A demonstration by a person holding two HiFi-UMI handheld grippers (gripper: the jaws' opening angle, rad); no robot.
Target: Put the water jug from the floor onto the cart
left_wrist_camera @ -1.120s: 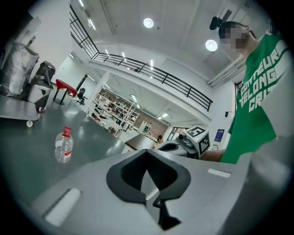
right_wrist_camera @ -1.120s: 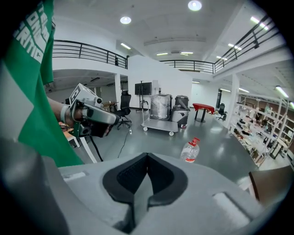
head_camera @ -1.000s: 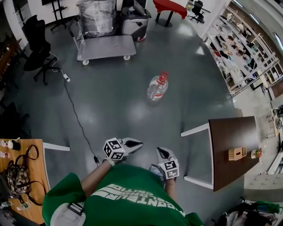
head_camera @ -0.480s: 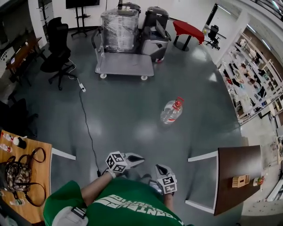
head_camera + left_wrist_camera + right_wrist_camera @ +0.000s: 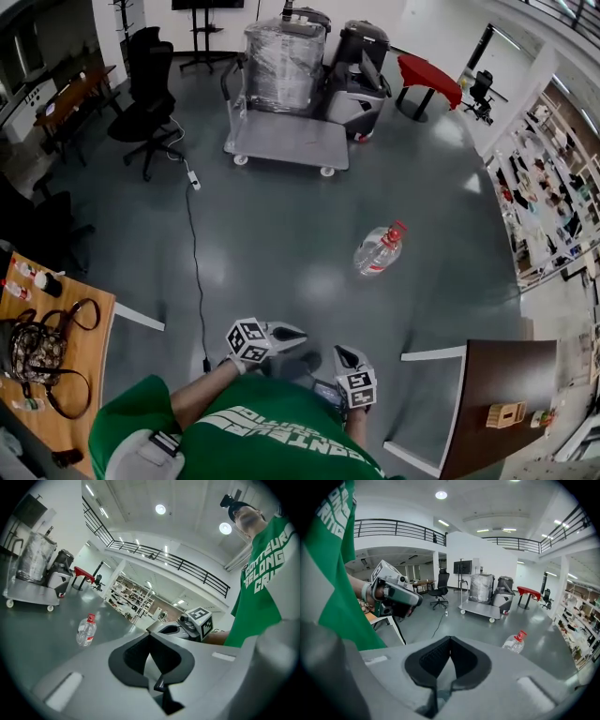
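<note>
A glossy grey floor (image 5: pixel 281 244) is stretching away ahead of the left gripper (image 5: pixel 302 333) and the right gripper (image 5: pixel 342 352), catching pale reflections of the lamps. Out to the left of the left gripper a light wooden desk (image 5: pixel 89 319) is standing, and farther ahead on that side a black wheeled office chair (image 5: pixel 150 89) is sitting. A thin black cable (image 5: pixel 194 253) is trailing across the floor ahead of the left gripper. Right of the right gripper a dark brown rectangular table (image 5: pixel 497 375) is standing, with open shelving (image 5: pixel 544 206) lining the wall beyond it. Far ahead a red table (image 5: pixel 427 73) is standing before white walls (image 5: pixel 487 550). Overhead, a black-railed balcony (image 5: pixel 393 527) is running round the hall and round ceiling lamps (image 5: pixel 161 509) are glowing.
</note>
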